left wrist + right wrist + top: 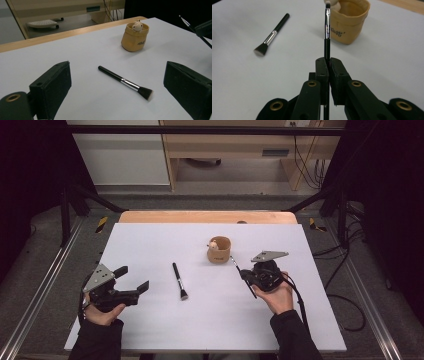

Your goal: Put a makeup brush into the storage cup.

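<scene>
A thin black brush with a silver ferrule [235,263] [327,27] is clamped between the jaws of my right gripper [248,276] [328,61], lifted off the table with its small tip pointing toward a tan pouch [219,250] [348,21]. A small pale figure sits in the pouch [135,37]. A thicker black brush with a flared head [179,281] [125,82] [272,36] lies flat on the white sheet, mid-table. My left gripper [133,279] [117,73] rests at the front left, open with nothing between its jaws, facing that brush from a short way off.
The white sheet [150,320] covers a wooden table whose far edge [200,216] shows behind it. Metal frame rails run along both sides, with cables on the floor at the right [345,300]. In the left gripper view, the right gripper [203,27] shows at the upper right.
</scene>
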### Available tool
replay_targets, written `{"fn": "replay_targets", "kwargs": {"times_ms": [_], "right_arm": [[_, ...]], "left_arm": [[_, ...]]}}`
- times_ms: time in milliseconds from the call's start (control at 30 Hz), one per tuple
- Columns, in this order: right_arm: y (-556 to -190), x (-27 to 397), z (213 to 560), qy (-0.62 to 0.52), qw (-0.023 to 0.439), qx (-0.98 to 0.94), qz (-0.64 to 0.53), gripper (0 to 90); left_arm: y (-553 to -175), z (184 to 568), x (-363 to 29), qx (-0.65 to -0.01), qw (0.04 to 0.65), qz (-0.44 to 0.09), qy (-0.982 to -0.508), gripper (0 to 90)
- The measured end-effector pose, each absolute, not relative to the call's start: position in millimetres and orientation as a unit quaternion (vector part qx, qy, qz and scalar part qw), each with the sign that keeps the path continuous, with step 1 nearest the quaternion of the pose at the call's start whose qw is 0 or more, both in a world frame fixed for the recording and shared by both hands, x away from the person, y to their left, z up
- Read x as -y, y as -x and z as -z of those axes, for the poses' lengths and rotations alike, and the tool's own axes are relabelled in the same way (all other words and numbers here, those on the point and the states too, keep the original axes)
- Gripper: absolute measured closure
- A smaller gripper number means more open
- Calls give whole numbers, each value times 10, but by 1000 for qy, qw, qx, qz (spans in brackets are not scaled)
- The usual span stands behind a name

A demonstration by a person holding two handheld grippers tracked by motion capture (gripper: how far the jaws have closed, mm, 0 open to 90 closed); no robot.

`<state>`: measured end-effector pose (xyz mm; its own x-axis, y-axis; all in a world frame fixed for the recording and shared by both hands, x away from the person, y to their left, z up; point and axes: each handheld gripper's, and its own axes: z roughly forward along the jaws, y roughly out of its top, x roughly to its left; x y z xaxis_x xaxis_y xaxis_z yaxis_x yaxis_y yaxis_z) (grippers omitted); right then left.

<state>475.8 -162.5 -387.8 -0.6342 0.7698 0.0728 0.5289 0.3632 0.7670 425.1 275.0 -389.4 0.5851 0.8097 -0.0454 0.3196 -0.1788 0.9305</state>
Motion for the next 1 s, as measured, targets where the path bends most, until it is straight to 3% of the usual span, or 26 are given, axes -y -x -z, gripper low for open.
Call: {"fn": "replay_targets", "kwargs": {"times_ms": [1000], "right_arm": [[-4848,1675,3689,-438,249,-689,-521,859]], "left_arm": [[-4264,3915,-2737,-386,508,-238,-733,69]]}}
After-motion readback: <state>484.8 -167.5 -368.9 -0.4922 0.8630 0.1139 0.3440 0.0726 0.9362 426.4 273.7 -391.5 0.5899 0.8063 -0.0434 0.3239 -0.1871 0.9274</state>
